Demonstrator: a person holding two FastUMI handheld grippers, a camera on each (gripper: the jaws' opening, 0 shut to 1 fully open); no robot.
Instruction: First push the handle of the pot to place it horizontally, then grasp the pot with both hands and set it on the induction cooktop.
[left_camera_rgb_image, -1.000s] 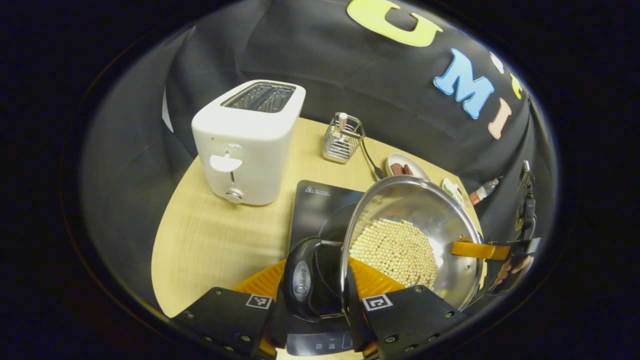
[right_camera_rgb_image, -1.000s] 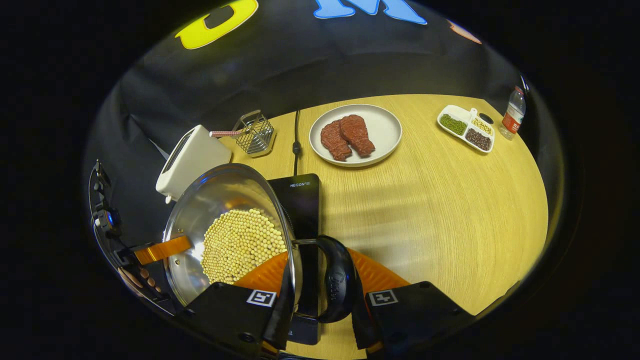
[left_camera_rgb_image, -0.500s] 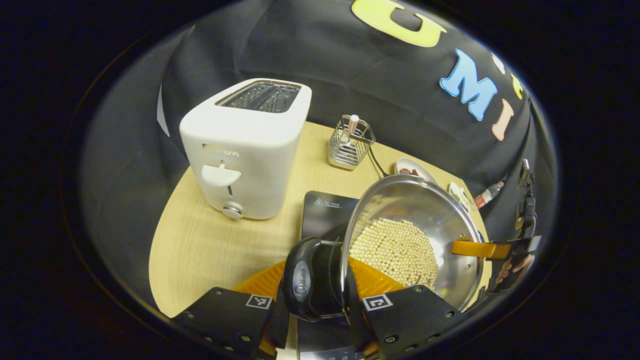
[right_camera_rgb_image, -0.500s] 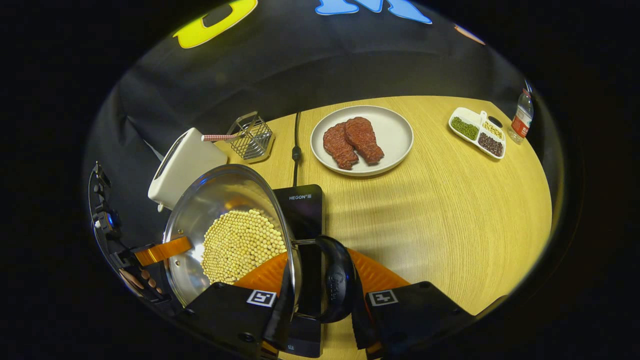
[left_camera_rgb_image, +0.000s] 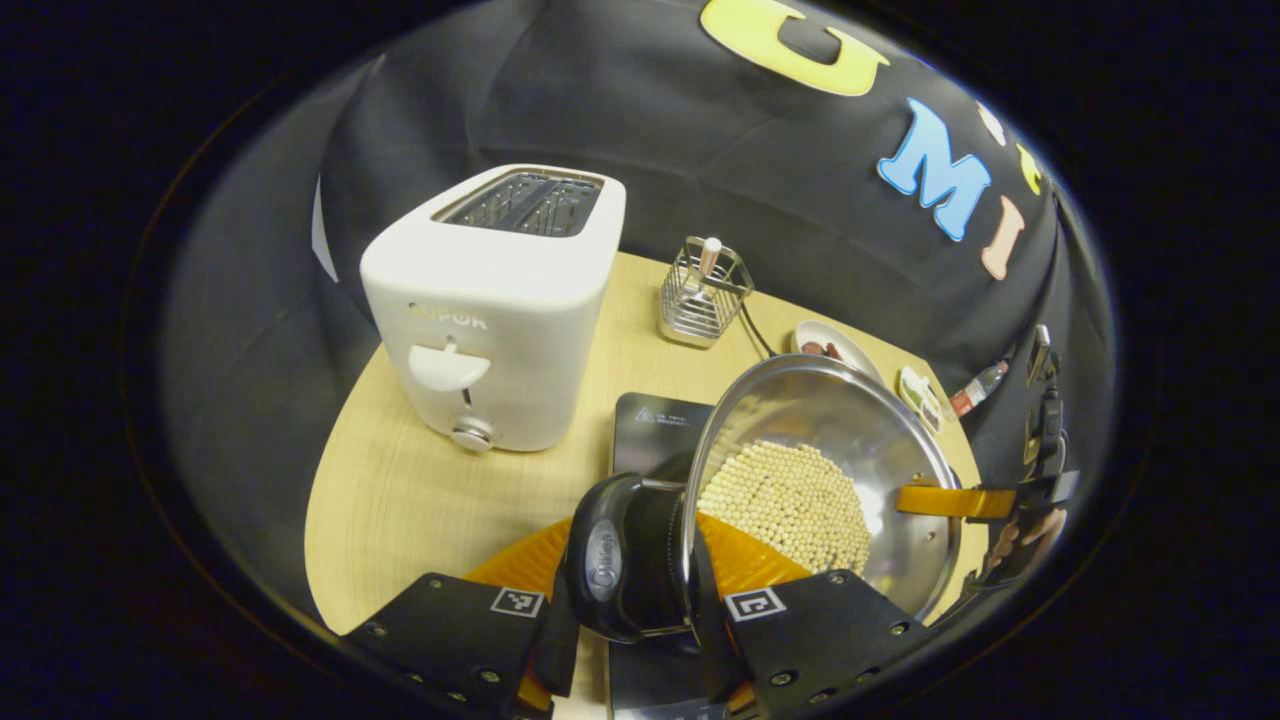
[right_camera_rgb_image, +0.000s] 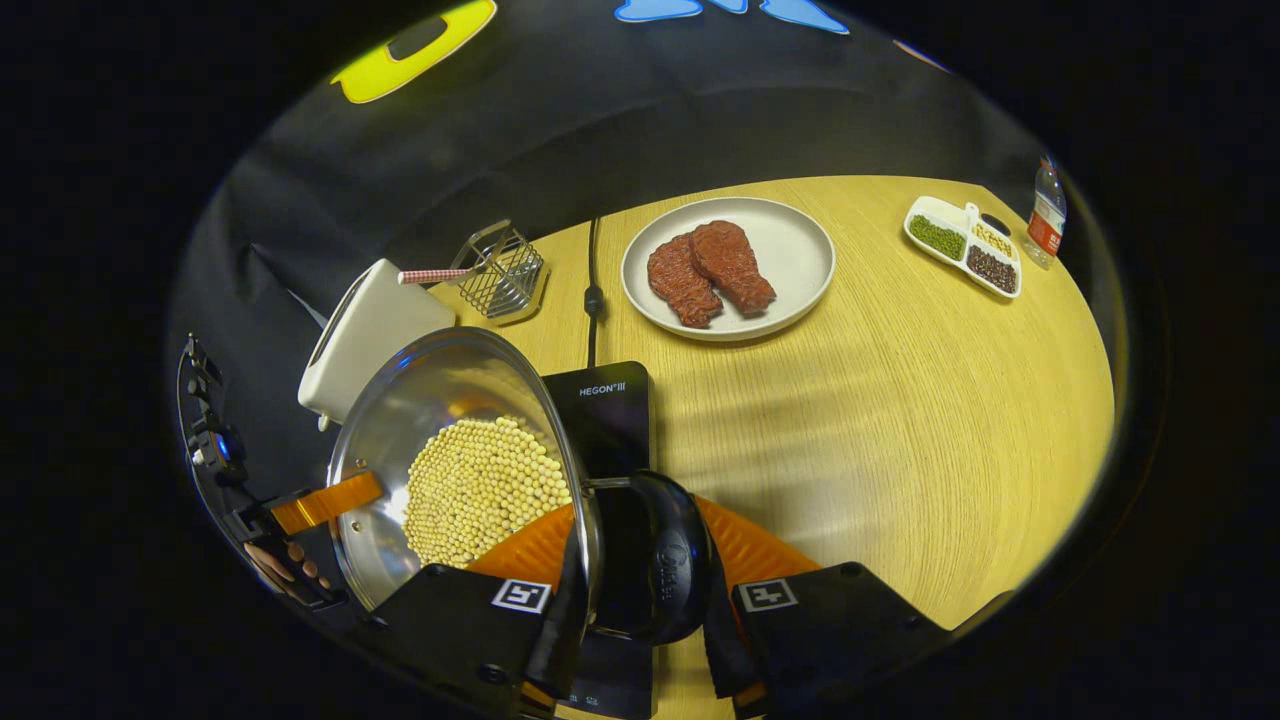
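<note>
Now both tools clamp pot (left_camera_rgb_image: 820, 480) handles, level.

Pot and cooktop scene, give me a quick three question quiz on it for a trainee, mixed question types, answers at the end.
1. True or false: the pot holds pale round beans.
2. What does each gripper clamp? A) the pot's rim only B) a black side handle of the pot C) the toaster
3. Fill in: the plate carries two pieces of ____.

Key
1. True.
2. B: the left gripper is on one black handle, the right gripper on the other handle.
3. Meat. The pot is carried above the black induction cooktop.
</note>
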